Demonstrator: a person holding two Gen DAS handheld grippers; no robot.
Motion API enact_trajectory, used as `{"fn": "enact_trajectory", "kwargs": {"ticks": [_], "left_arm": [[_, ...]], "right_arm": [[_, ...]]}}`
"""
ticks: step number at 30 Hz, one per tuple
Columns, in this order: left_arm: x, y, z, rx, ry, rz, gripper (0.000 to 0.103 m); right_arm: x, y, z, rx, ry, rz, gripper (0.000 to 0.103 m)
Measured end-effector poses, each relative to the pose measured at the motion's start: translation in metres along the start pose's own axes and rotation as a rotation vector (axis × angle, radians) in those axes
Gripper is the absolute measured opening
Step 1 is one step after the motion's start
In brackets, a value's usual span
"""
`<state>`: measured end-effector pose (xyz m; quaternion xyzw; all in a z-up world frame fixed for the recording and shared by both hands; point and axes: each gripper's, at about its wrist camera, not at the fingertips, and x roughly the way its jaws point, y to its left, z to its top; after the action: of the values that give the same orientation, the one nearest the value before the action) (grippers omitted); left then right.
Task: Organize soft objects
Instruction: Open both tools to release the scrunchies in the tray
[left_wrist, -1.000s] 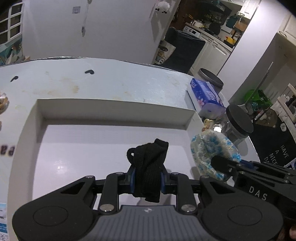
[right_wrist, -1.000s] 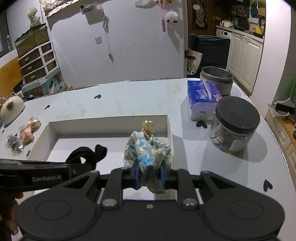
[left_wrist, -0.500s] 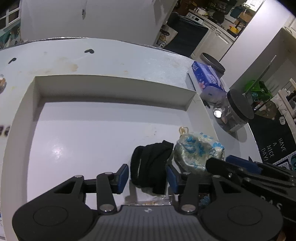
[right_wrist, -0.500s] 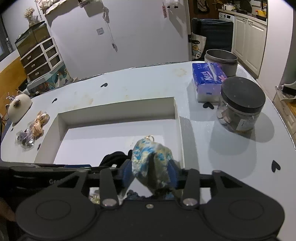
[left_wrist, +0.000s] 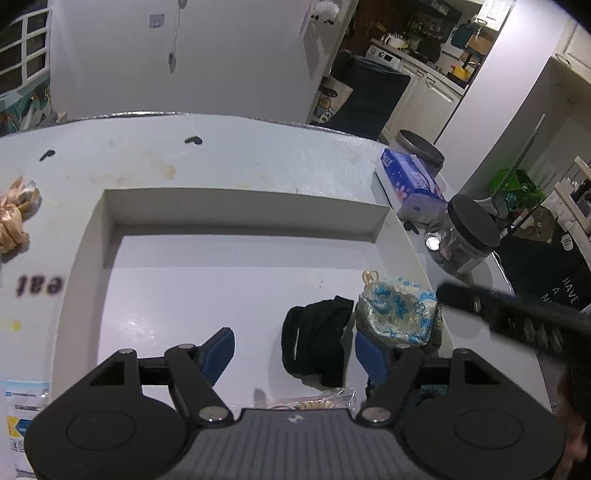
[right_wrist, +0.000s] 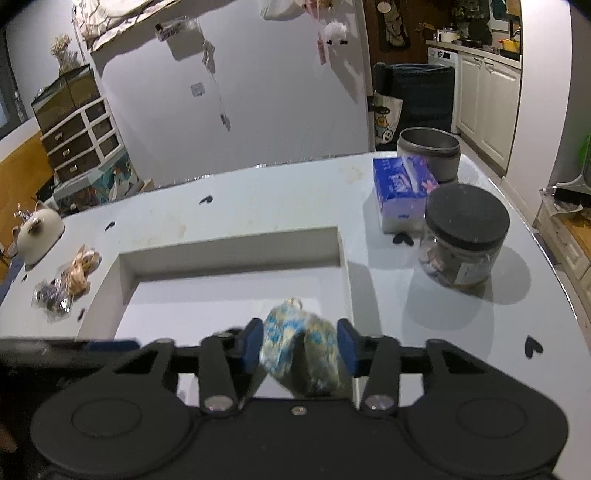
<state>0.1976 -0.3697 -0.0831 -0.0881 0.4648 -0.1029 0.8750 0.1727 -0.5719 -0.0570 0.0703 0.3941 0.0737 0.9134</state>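
The left gripper (left_wrist: 293, 349) has just been opening and now stands released, its blue pads clear of the black fabric band (left_wrist: 316, 341), which lies slumped on the tray floor between them, nearer the right pad. The right gripper (right_wrist: 300, 345) has a blue-flowered fabric pouch (right_wrist: 301, 347) between its jaws, which have just been closing a little; its left pad looks to touch the cloth, while a sliver of gap shows at the right pad, so whether it is truly gripped or only loosely cradled I cannot tell. In the left wrist view the pouch (left_wrist: 397, 314) sits just right of the band, near the tray's right wall, resting on the floor. Both soft things are thus inside the white tray (left_wrist: 240, 206), at its near right corner, with most of the tray bare. Outside it, a tan satin scrunchie (left_wrist: 13, 214) lies on the table to the far left, and a tissue pack (left_wrist: 412, 182) and black-lidded jar (left_wrist: 465, 236) stand to the right. To finish this placing cleanly, I would let the right jaws spread fully before lifting, so the pouch's loop does not snag, and raise both tools straight up to avoid dragging the band against the pouch.
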Motion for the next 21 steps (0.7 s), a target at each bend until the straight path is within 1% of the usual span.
{"fn": "enact_trajectory", "kwargs": {"ticks": [1,3,4,5,7,10,15,19,21], "left_arm": [[-0.003,0.000,0.000,0.002,-0.006,0.002,0.073],[-0.007,0.001,-0.001,0.006,-0.014,0.005,0.073],[-0.009,0.001,-0.001,0.008,-0.017,0.007,0.073],[-0.010,0.002,-0.002,0.009,-0.018,0.008,0.073],[-0.013,0.003,-0.003,0.011,-0.020,0.010,0.073],[-0.016,0.005,-0.003,0.012,-0.025,0.018,0.073],[-0.020,0.009,-0.004,0.005,-0.031,0.024,0.073],[-0.021,0.006,-0.004,0.015,-0.035,0.020,0.073],[-0.022,0.005,-0.005,0.021,-0.036,0.016,0.073]], "right_arm": [[0.004,-0.002,0.005,0.014,-0.008,0.005,0.020],[0.014,-0.005,0.013,0.044,-0.004,0.023,0.012],[0.021,-0.005,0.015,0.046,0.010,0.033,0.007],[0.028,-0.003,0.015,0.038,0.035,0.031,0.005],[0.039,0.000,0.012,0.009,0.079,0.025,0.005],[0.046,0.006,0.001,-0.035,0.099,0.014,0.005],[0.049,0.006,-0.007,-0.032,0.095,0.015,0.005],[0.045,0.012,-0.015,-0.058,0.097,0.013,0.005],[0.043,0.012,-0.017,-0.050,0.089,0.015,0.005]]}}
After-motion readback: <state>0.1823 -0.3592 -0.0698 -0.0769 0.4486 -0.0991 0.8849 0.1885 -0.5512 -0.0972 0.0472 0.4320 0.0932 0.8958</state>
